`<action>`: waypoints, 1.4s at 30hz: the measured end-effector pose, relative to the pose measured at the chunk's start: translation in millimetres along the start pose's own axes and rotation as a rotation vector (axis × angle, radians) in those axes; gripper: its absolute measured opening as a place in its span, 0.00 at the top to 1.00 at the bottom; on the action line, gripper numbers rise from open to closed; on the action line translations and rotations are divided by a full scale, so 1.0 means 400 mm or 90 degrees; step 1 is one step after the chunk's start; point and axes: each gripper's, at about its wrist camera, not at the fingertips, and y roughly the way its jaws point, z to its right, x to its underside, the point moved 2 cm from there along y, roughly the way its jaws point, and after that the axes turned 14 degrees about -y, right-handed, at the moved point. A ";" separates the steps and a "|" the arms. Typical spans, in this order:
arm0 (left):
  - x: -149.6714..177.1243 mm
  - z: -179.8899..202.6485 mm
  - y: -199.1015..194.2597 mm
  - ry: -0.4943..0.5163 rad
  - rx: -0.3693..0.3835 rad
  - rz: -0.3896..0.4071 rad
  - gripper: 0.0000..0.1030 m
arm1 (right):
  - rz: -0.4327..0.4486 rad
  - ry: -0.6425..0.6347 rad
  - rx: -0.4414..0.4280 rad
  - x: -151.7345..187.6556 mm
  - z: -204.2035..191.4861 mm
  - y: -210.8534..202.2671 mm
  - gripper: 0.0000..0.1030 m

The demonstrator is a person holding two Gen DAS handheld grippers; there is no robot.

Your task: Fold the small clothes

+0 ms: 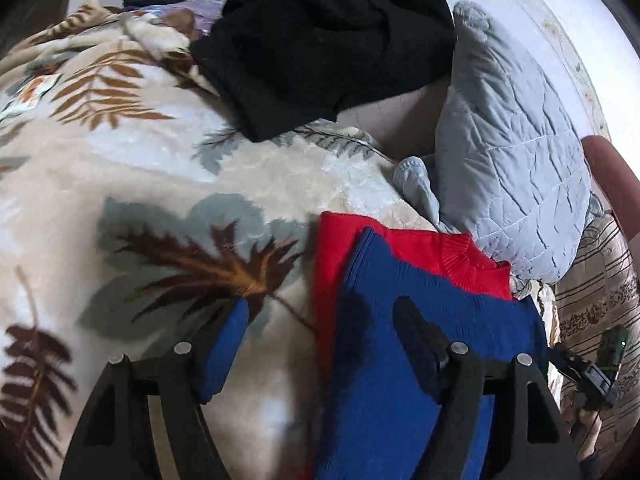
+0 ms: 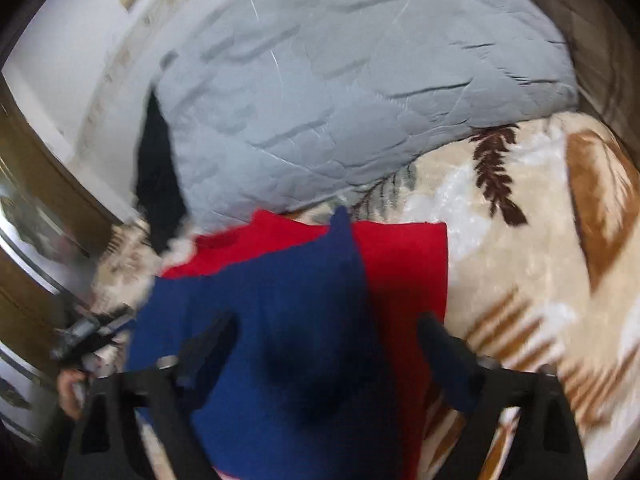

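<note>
A leaf-patterned blanket (image 1: 168, 168) covers the bed. On it lie a red garment (image 1: 420, 248) under a blue garment (image 1: 384, 360), a black garment (image 1: 320, 40), and a grey quilted pillow (image 1: 512, 152).

Blue garment (image 2: 280, 320) atop red garment (image 2: 404, 264) on leaf-patterned blanket (image 2: 540, 280), between wide-spread right tongs (image 2: 326, 334), grey quilt (image 2: 340, 100) beyond.

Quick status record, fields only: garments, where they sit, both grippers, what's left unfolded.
surface: leaf-print blanket
stack: blue knit garment lying on red knit garment
left gripper: open, above the blue garment's edge, holding nothing
right gripper: open, over the blue garment
unfolded: black garment heaped farther back
nearby: grey quilted pillow
</note>
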 end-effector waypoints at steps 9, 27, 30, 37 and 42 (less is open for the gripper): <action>-0.004 0.057 0.028 0.051 -0.013 -0.005 0.51 | -0.026 -0.015 0.013 0.005 0.016 0.052 0.23; -0.037 0.175 -0.059 0.162 -0.005 0.106 0.95 | 0.067 -0.058 0.080 -0.088 -0.019 -0.072 0.91; -0.051 0.145 0.039 0.124 -0.020 0.056 0.94 | 0.054 -0.019 0.083 -0.083 0.018 -0.030 0.91; -0.065 0.061 0.040 0.040 -0.061 0.023 0.57 | 0.008 0.080 0.071 0.000 0.091 0.026 0.46; -0.017 0.019 -0.156 -0.007 -0.010 0.093 0.44 | 0.126 0.159 -0.012 0.053 0.062 -0.156 0.05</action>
